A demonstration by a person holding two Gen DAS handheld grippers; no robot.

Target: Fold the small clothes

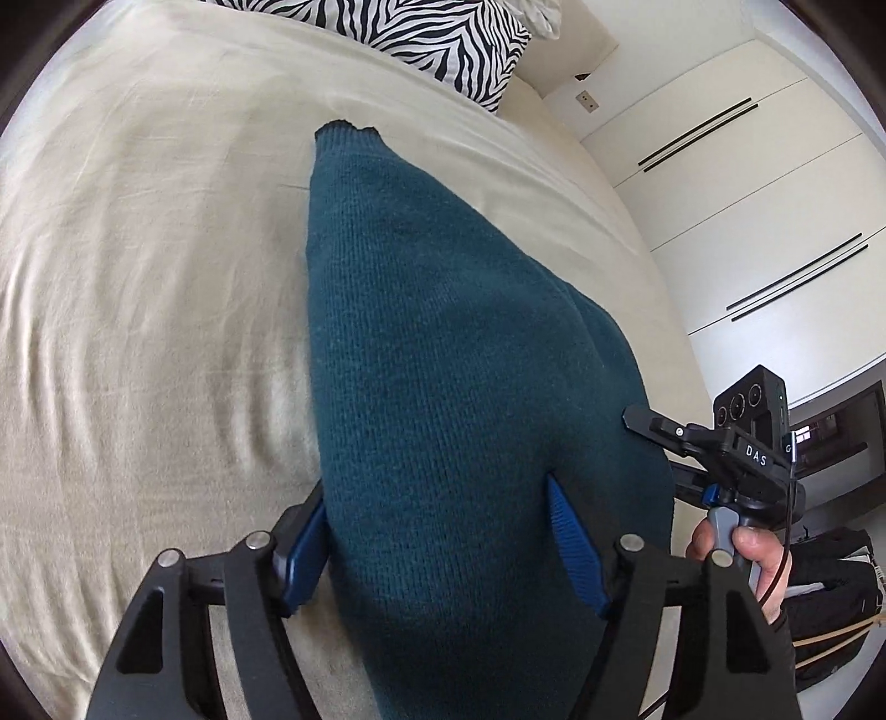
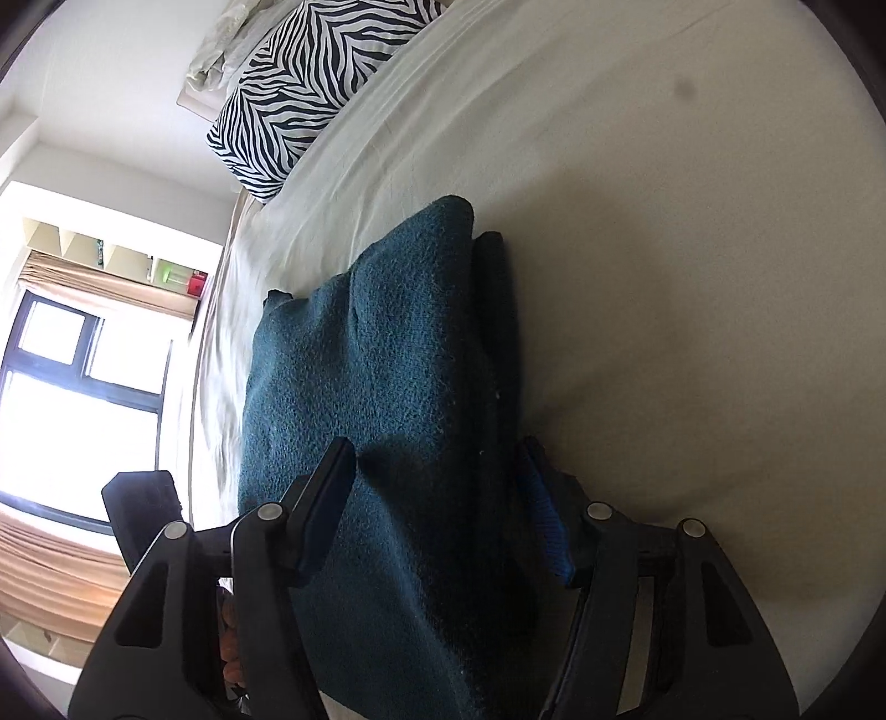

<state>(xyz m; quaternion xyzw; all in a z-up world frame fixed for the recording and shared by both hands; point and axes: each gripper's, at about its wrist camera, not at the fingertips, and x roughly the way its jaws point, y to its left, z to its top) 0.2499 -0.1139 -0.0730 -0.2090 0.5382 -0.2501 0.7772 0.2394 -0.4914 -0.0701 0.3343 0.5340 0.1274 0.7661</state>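
A dark teal knit garment (image 1: 443,343) lies folded lengthwise on the cream bed sheet (image 1: 138,277), with a ribbed end (image 1: 346,130) at the far side. My left gripper (image 1: 437,484) is shut across its near end: the left blue pad (image 1: 307,548) lies against the fabric's left edge and the right pad (image 1: 576,543) digs into the top. In the right wrist view the same garment (image 2: 387,360) is a thick stack. My right gripper (image 2: 437,443) is shut on it, one finger (image 2: 326,498) denting the top and the blue pad (image 2: 545,515) at the dark lower edge.
A zebra-striped pillow (image 1: 443,39) (image 2: 293,94) lies at the head of the bed. White wardrobe doors (image 1: 747,194) stand beyond the bed's right edge. A hand (image 1: 742,554) holds the right tool's handle beside the garment. A black bag (image 1: 830,581) sits on the floor. A bright window (image 2: 72,399) is at the left.
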